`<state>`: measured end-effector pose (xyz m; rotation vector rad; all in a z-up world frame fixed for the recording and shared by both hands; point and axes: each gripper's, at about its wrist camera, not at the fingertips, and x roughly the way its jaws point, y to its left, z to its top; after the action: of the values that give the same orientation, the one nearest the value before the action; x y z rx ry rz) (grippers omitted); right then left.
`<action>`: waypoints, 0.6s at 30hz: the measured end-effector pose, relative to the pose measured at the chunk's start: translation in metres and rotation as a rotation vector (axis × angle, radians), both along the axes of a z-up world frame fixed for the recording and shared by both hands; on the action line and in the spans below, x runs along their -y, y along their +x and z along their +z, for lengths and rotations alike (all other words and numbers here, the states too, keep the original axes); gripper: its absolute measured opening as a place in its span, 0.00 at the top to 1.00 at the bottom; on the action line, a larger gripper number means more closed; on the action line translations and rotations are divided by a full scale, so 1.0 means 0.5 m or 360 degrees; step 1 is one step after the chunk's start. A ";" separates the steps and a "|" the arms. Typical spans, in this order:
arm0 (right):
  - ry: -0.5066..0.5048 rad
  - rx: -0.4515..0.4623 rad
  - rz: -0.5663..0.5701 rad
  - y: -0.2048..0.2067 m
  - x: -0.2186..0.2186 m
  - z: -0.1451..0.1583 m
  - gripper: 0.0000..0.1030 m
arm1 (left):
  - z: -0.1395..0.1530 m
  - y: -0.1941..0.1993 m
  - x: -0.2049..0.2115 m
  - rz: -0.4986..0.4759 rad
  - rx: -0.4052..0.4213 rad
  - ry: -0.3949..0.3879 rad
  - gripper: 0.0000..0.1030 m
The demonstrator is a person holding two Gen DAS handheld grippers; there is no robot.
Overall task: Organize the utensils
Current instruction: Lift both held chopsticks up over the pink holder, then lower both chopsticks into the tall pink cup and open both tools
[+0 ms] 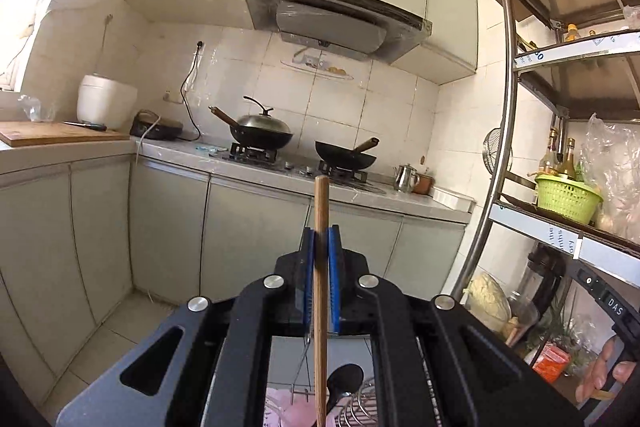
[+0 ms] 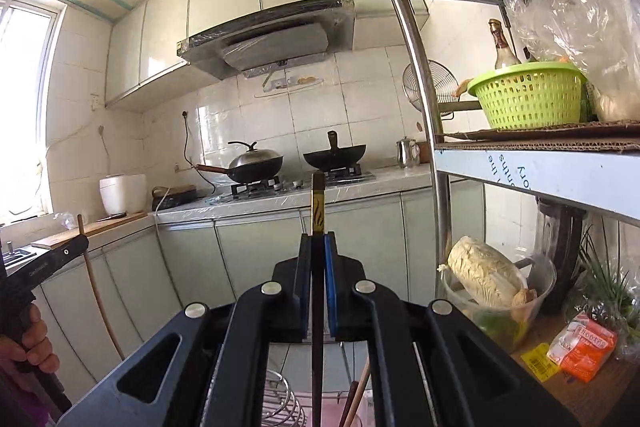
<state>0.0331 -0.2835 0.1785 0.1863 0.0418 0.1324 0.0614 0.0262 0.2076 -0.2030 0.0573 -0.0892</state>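
My left gripper (image 1: 321, 233) is shut on a light wooden chopstick (image 1: 320, 203) that stands upright between the blue pads, its top above the fingers. My right gripper (image 2: 318, 241) is shut on a dark chopstick (image 2: 318, 203) with a gold pattern near its top, also upright. Both grippers point level toward the stove wall. Below the left gripper a black spoon (image 1: 343, 381) and a wire rack (image 1: 366, 411) show. In the right wrist view the left gripper's wooden chopstick (image 2: 94, 283) and the hand holding that gripper (image 2: 34, 343) appear at the left edge.
A counter with two black woks (image 1: 262, 135) (image 1: 346, 155), a white rice cooker (image 1: 105, 101) and a cutting board (image 1: 52, 133) runs along the far wall. A metal shelf (image 2: 536, 167) on the right holds a green basket (image 2: 528, 95), bottles and bags. More chopsticks (image 2: 356, 403) stand below the right gripper.
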 end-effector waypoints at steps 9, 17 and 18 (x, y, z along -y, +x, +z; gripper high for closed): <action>-0.0056 0.0018 -0.0086 0.068 -0.004 -0.041 0.94 | -0.050 0.053 0.008 0.0090 0.0060 0.0051 0.94; -0.0024 -0.0148 -0.0069 0.095 -0.004 -0.125 0.94 | -0.125 0.074 0.022 0.0046 -0.0055 0.0094 0.94; -0.0014 -0.0170 -0.0065 0.094 -0.004 -0.135 0.94 | -0.135 0.073 0.023 0.0041 -0.0072 0.0093 0.94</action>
<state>0.0802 -0.2813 0.1111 0.1851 0.1451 0.0816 0.0981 0.0148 0.1401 -0.1471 0.1022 -0.0571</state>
